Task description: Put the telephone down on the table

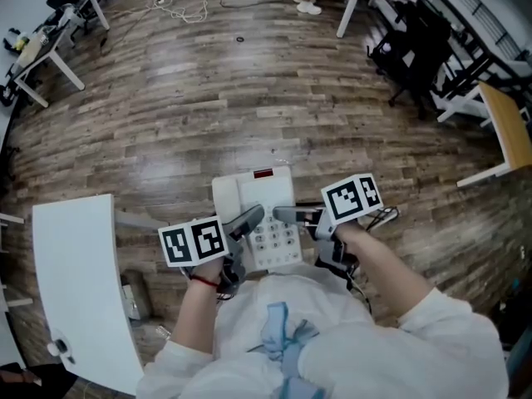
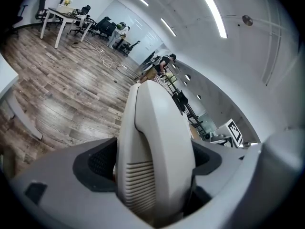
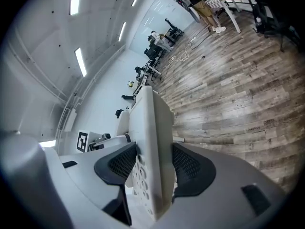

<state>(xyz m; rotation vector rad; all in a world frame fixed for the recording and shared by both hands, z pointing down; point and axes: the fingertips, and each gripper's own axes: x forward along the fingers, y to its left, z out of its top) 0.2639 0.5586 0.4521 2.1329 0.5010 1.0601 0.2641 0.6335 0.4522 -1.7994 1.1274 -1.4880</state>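
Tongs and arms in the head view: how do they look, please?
Left tongs and right tongs are grey, each bearing a white cube with black square markers; their pads are black mesh. The sleeves are white; a red band circles the left wrist.

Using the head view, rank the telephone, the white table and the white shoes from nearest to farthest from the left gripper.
1. telephone, centre, clamped in the left gripper itself.
2. white table, lower left.
3. white shoes, top edge, far across the floor.

left claw, right claw — both clamped on telephone, tilted down
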